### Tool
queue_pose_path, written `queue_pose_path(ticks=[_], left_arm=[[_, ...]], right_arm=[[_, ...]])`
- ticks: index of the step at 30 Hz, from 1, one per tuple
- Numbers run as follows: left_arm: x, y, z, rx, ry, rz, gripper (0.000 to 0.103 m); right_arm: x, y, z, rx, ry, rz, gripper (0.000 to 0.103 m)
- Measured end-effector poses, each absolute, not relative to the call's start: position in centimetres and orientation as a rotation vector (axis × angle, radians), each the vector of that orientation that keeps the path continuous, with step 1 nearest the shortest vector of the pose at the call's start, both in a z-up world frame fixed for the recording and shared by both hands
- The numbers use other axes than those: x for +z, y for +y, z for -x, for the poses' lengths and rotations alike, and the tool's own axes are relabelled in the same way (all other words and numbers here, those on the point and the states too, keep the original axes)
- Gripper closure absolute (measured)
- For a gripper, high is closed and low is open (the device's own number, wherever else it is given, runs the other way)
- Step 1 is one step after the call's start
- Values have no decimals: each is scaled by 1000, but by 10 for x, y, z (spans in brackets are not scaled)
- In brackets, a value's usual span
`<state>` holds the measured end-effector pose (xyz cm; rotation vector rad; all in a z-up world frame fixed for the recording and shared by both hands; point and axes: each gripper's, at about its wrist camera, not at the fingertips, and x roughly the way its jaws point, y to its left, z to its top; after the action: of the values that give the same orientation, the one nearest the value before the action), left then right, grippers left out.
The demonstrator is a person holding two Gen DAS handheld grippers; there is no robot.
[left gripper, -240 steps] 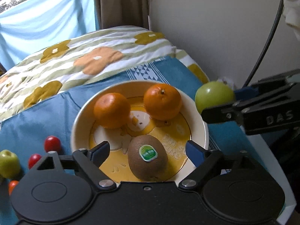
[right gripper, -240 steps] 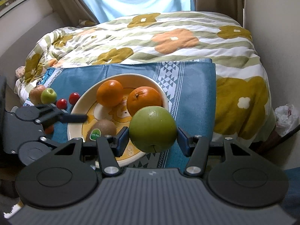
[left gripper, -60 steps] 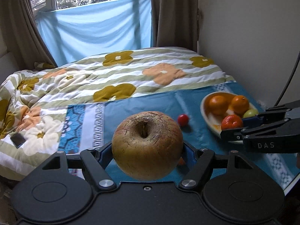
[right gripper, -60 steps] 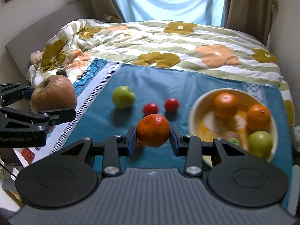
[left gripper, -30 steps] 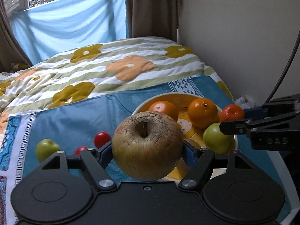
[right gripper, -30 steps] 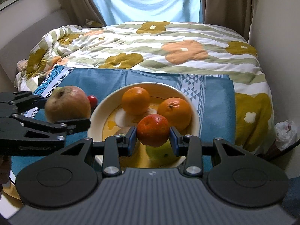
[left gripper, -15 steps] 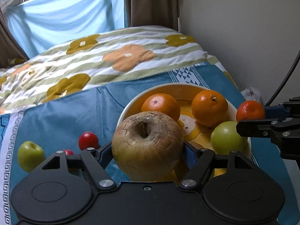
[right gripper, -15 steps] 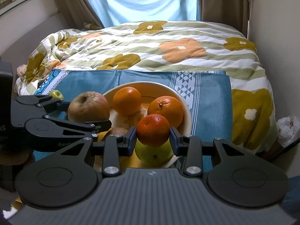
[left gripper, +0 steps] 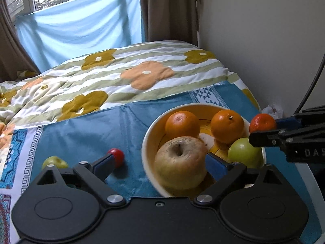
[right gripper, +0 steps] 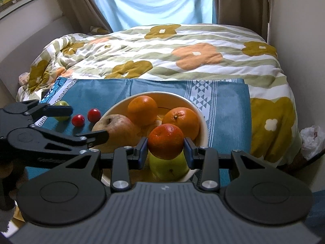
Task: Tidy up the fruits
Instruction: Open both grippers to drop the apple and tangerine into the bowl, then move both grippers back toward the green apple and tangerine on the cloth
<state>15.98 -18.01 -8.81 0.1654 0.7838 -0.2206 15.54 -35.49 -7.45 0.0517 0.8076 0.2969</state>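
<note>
A cream and yellow bowl on the blue cloth holds two oranges, a green apple and a large brownish apple. My left gripper is open, its fingers spread wide on either side of the brownish apple, which rests in the bowl. My right gripper is shut on a reddish mandarin, held over the bowl's near right edge above the green apple.
Two red cherry tomatoes and a small green apple lie on the blue cloth left of the bowl. A flowered duvet lies behind. A wall stands close on the right.
My left gripper has opened and let the brownish apple down into the bowl's left side. My right gripper still holds the mandarin over the bowl.
</note>
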Motion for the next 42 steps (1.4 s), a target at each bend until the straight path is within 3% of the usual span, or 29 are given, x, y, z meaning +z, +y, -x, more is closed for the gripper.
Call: queue_pose_path(ticks=[19,20,25,27,42], left_arm=[[-87,-134,-122,-91,799,-63,5],[-87,-133,-121,-87,799,-60,5],[-83,-131,-115,-69,795,-47,5],[-82,-129,-113,-64,791,-44,5],[-54,-113,-89,-11,737,-38,5]], right_arm=[[-101,-324,-180,407,790,85,50],[-101,-323,-180,398,788,91,48],[-97,-325,-170,381,743,115,8],[-95,-326,-166,368,724,131,3],[-76,-331,-147,363,747,82,3]])
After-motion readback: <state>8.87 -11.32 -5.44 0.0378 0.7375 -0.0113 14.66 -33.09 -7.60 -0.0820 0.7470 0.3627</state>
